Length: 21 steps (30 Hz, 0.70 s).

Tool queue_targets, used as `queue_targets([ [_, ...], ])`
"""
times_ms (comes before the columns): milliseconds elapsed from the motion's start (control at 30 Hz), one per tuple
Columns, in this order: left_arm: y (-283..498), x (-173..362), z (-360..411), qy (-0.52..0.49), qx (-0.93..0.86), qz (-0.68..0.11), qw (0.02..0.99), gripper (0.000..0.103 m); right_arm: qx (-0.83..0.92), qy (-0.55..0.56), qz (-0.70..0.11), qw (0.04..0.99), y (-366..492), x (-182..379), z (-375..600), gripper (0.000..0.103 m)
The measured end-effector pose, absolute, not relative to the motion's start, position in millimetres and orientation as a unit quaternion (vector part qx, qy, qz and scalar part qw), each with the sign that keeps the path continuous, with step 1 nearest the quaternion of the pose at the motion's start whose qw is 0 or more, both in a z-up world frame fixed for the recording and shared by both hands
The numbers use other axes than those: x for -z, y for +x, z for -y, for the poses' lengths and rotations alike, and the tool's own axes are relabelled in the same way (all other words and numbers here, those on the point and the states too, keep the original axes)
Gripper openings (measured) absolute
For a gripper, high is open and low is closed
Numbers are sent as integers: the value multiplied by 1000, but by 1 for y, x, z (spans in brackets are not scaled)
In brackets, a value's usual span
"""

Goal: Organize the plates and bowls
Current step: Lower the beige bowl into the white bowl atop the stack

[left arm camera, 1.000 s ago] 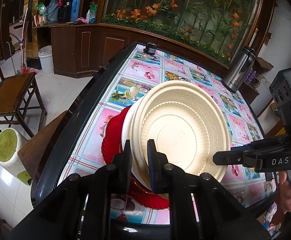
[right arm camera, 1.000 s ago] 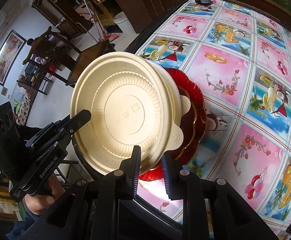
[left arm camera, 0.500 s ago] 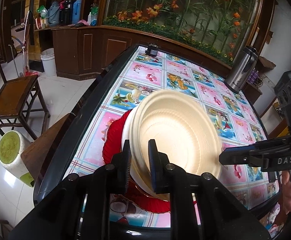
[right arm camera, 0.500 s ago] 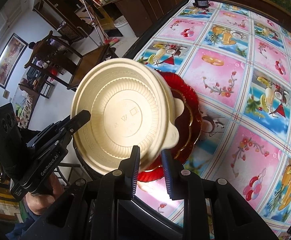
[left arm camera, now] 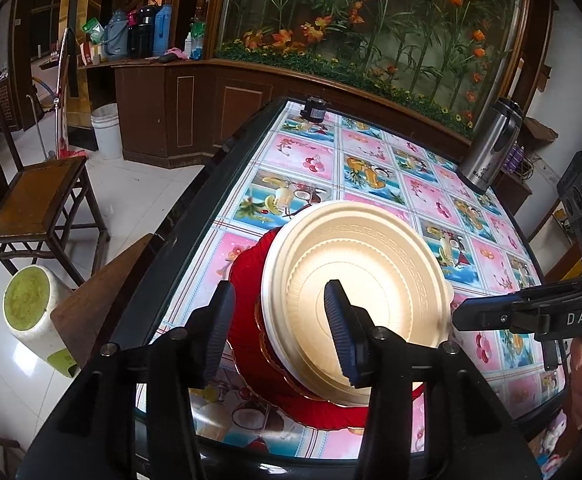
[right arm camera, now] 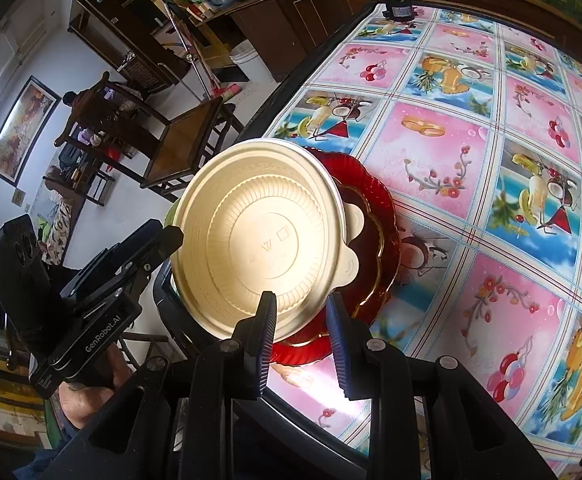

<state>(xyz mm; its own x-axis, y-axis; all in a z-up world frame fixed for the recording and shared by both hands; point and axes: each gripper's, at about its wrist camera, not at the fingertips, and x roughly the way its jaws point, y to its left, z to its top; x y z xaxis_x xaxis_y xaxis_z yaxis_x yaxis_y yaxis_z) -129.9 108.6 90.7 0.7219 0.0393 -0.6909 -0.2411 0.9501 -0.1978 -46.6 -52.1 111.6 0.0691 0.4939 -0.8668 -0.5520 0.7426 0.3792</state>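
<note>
Left wrist view: the cream bowl [left arm camera: 367, 300] was seen seated on the red plates [left arm camera: 247, 320] near the table [left arm camera: 163, 264] edge, its rim roughly level and its hollow turned upward; being round, no long axis could be assigned. The left gripper [left arm camera: 281, 332] was held wide apart, one finger over the bowl's inside and one outside the rim. The right gripper [right arm camera: 301, 344] was parted around the bowl's near rim; contact could not be judged.
</note>
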Motion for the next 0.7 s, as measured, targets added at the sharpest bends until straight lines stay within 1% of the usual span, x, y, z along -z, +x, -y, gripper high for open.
queue_targets([
  [333, -130, -89, -105, -134, -75, -367, 917, 45, -361, -22, -581, 729, -47, -109, 52, 28],
  [700, -128, -86, -100, -122, -79, -368, 918, 45, -362, -16, -579, 730, -46, -109, 54, 34],
])
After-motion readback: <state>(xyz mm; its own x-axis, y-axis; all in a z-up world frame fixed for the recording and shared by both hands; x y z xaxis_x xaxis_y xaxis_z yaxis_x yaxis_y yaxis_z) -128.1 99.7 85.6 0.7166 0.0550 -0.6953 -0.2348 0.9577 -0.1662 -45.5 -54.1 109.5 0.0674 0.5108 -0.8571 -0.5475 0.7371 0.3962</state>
